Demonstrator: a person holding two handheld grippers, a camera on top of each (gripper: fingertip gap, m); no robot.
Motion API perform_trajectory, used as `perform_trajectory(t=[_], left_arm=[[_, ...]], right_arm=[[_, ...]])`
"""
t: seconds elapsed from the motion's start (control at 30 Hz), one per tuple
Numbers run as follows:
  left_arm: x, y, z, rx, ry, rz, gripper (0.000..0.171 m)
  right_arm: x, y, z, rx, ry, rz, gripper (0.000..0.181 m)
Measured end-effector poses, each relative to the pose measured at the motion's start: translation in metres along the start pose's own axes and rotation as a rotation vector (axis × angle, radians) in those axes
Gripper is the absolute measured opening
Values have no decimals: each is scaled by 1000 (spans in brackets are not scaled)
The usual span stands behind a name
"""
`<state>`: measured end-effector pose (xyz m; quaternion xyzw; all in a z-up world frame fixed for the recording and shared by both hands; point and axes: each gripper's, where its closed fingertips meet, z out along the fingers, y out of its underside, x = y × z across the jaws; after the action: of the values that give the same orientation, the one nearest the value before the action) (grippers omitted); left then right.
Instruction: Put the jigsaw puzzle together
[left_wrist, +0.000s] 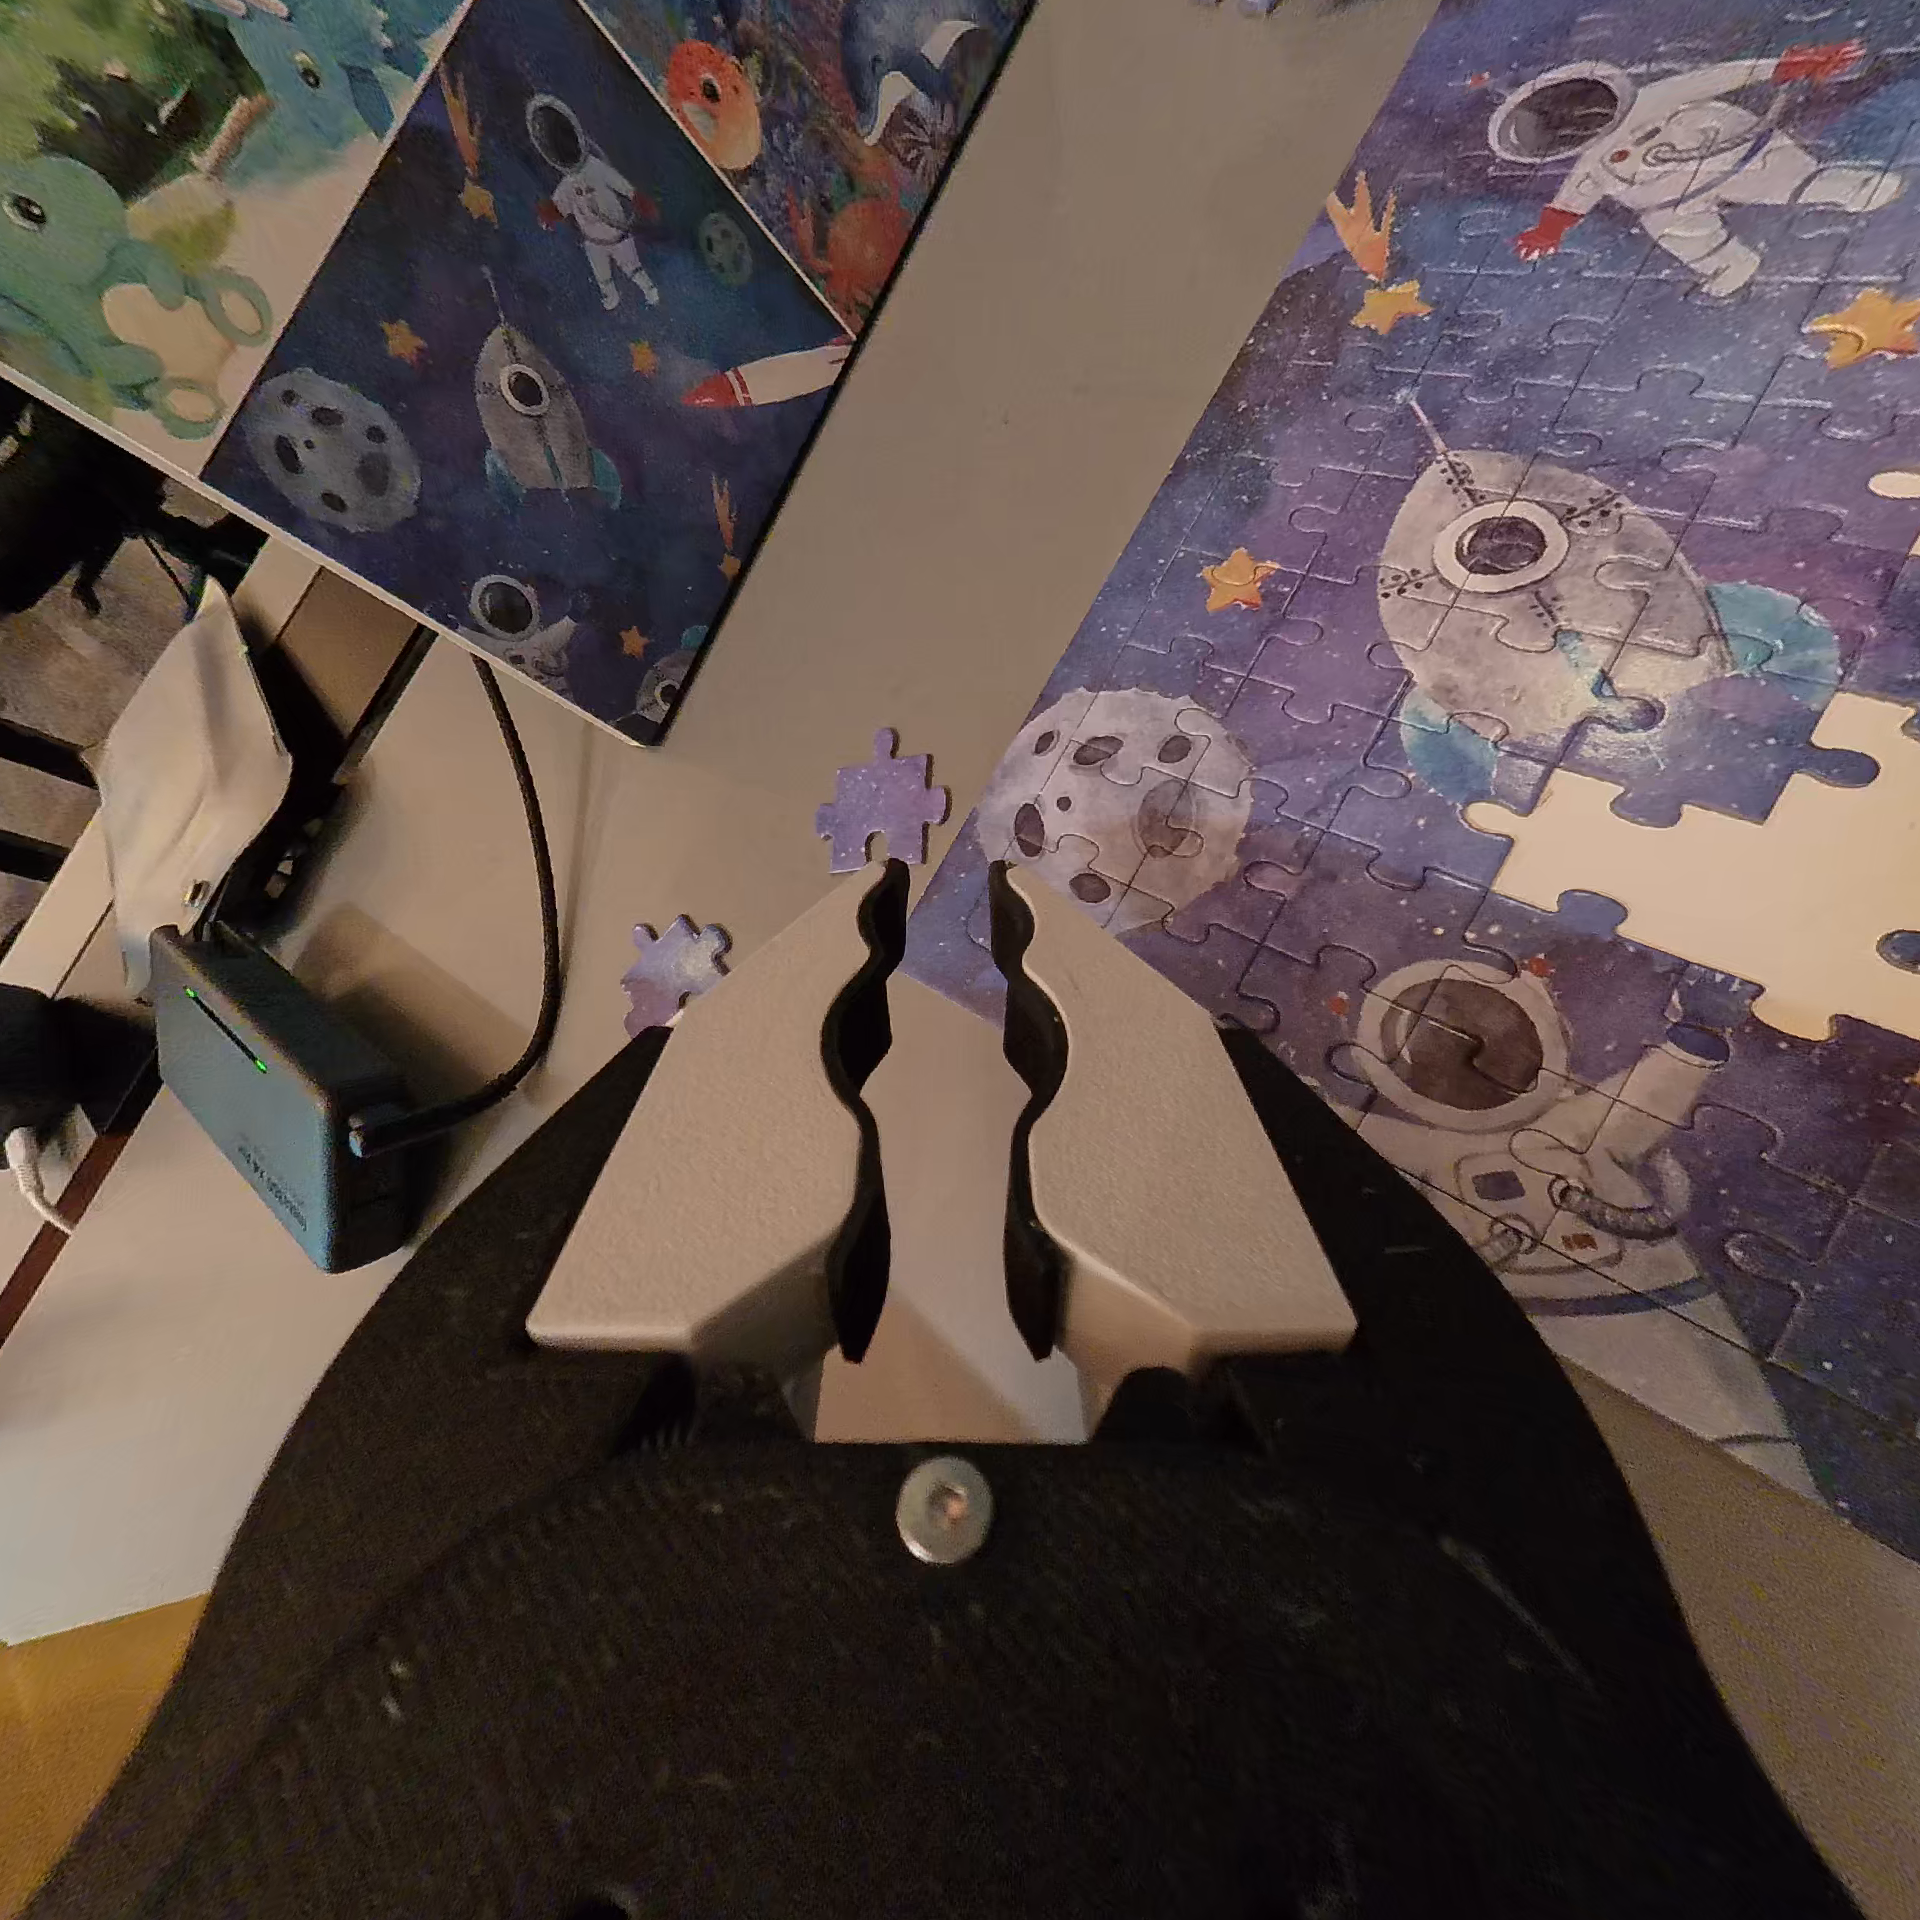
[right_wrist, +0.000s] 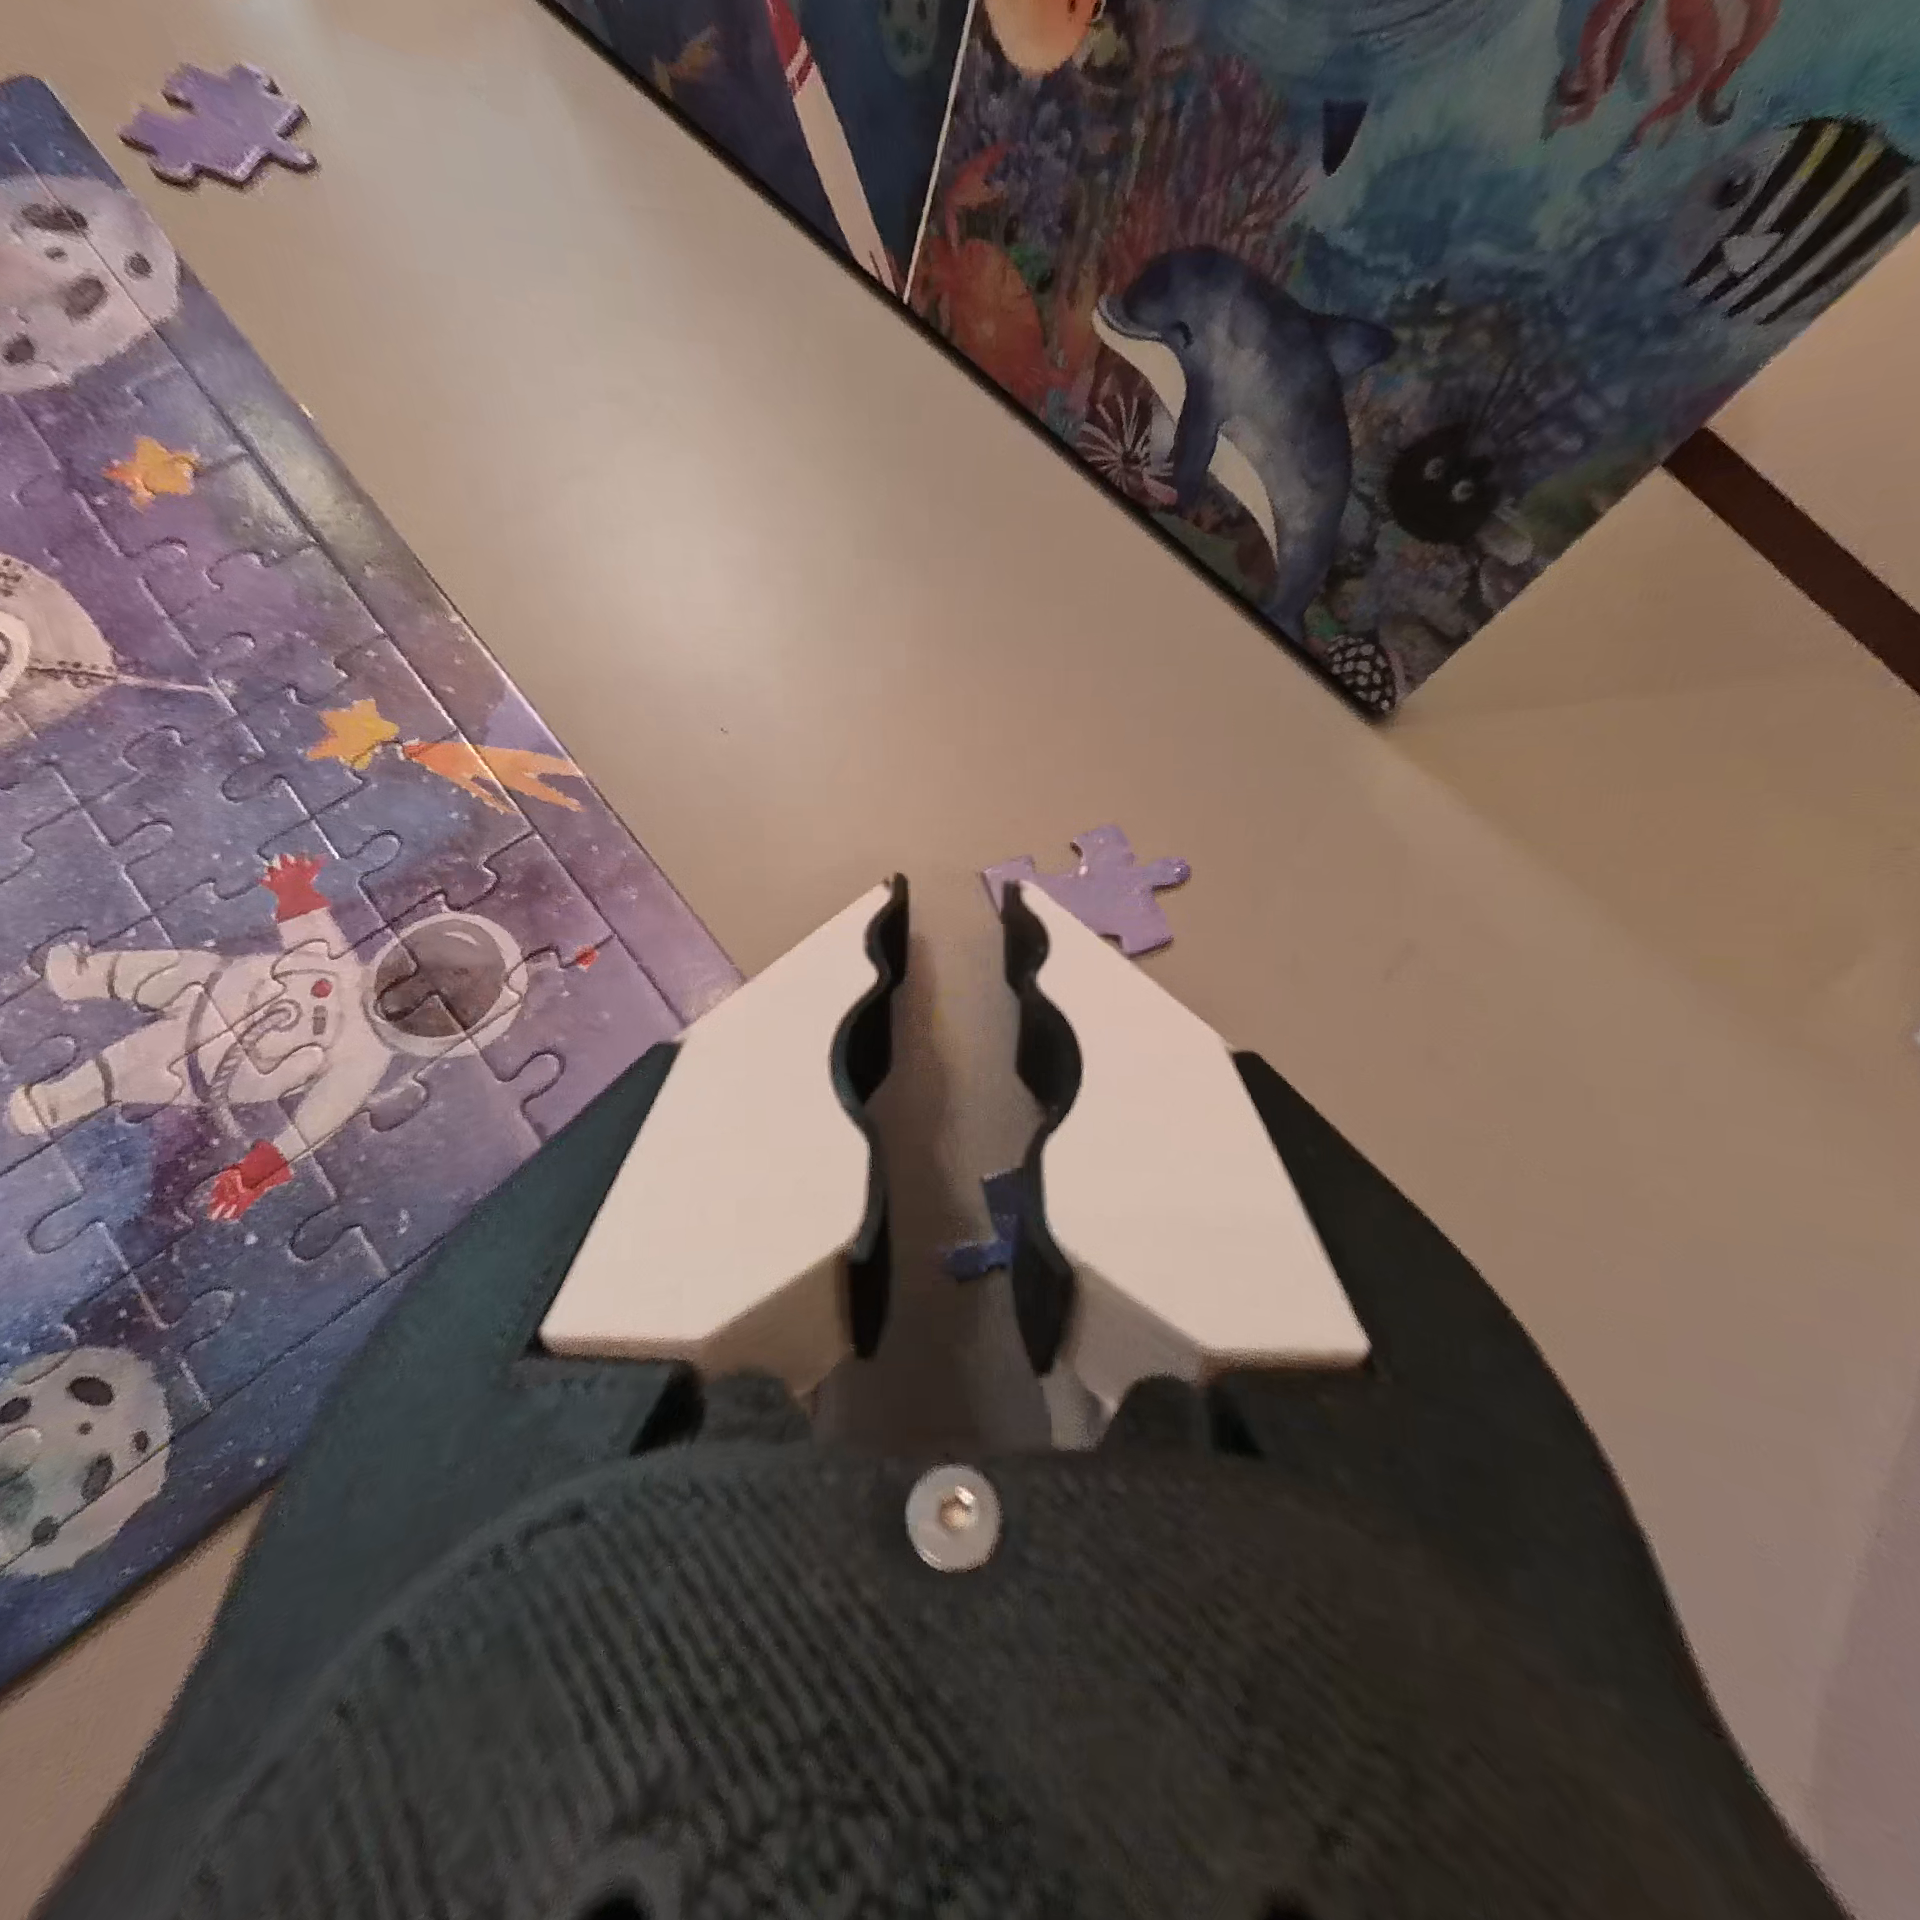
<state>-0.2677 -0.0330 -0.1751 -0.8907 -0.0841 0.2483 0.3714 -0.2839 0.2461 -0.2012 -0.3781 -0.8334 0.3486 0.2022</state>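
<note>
The space-themed jigsaw puzzle (left_wrist: 1507, 727) lies flat on the pale bench (left_wrist: 1091, 260), mostly assembled; an irregular gap (left_wrist: 1714, 883) of bare bench shows beside the rocket. From the left wrist view I see my left tool (left_wrist: 945, 868) with its jaws spread, gripping nothing, tips at the puzzle's edge near the cratered moon. One loose purple piece (left_wrist: 883, 800) lies just beyond the left fingertip; a second loose piece (left_wrist: 675, 971) lies beside the tool's left side.

Right wrist view: right tool (right_wrist: 956, 888) likewise spread and empty. A purple piece (right_wrist: 1112, 888) sits on the bench touching its right fingertip; another dark blue piece (right_wrist: 992, 1226) shows lower between the fingers. A further piece (right_wrist: 218, 120) lies near the puzzle's far corner.

Picture boxes (right_wrist: 1403, 312), space and undersea scenes, stand nearby. A dark device (left_wrist: 270, 1101) with green lights carries small print I cannot read.
</note>
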Motion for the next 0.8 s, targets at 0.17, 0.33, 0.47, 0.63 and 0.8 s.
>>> perform_trajectory(t=[0.17,0.33,0.47,0.63,0.8], left_arm=[[2,1,1,-4,5,2,14],[3,0,2,-1,14,-2,14],[4,1,3,-4,15,0,14],[2,-1,1,3,7,-3,14],[1,-2,-1,6,0,4,14]], right_arm=[[3,-4,6,29,57,-7,34],[23,-4,13,42,97,59,65],[19,1,15,15,31,124,35],[13,1,13,18,18,92,32],[3,-9,9,65,-10,59,14]])
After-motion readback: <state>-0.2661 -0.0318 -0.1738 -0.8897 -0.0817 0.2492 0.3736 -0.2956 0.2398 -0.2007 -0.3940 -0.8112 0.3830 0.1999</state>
